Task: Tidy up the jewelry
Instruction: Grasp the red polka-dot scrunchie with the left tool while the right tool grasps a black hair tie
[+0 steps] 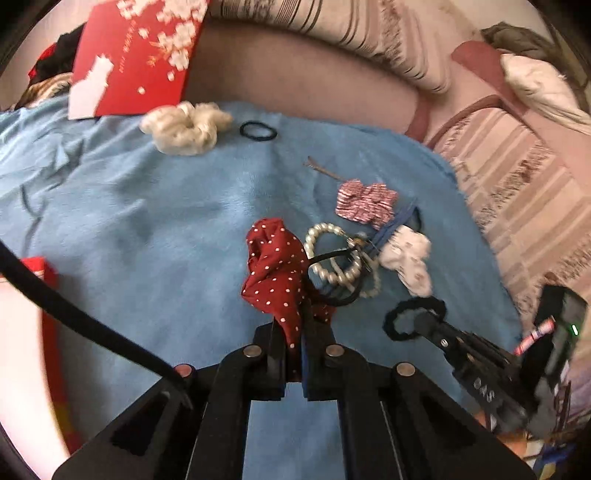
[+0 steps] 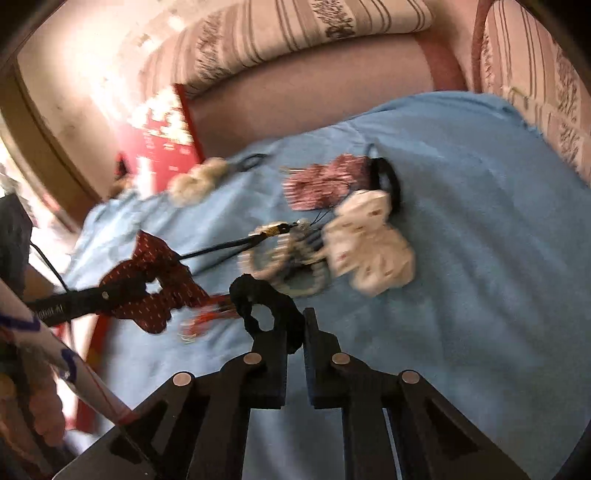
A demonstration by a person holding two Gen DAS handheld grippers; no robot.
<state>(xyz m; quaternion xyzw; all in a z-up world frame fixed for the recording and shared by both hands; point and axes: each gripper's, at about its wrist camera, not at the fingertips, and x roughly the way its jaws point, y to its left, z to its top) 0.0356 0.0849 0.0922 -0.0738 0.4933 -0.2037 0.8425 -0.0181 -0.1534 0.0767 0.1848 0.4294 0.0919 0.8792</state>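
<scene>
My left gripper (image 1: pixel 293 328) is shut on a red polka-dot scrunchie (image 1: pixel 275 269), held above the blue cloth (image 1: pixel 147 221); a thin black elastic (image 1: pixel 332 280) trails from it to the pearl bracelets (image 1: pixel 338 254). My right gripper (image 2: pixel 295 332) is shut on a black scrunchie (image 2: pixel 269 299); it shows at the right of the left wrist view (image 1: pixel 413 317). A white floral scrunchie (image 2: pixel 369 243), a pink striped bow clip (image 2: pixel 325 181) and the pearl bracelets (image 2: pixel 280 254) lie in a tangle beyond it. The red scrunchie (image 2: pixel 155 288) hangs at the left.
A cream scrunchie (image 1: pixel 184 127), a black hair tie (image 1: pixel 258 131) and a hairpin (image 1: pixel 325 170) lie further back. A red flowered box lid (image 1: pixel 136 55) leans at the back left. A red box edge (image 1: pixel 48 295) is at the left. Striped sofa cushions (image 2: pixel 295 29) surround the cloth.
</scene>
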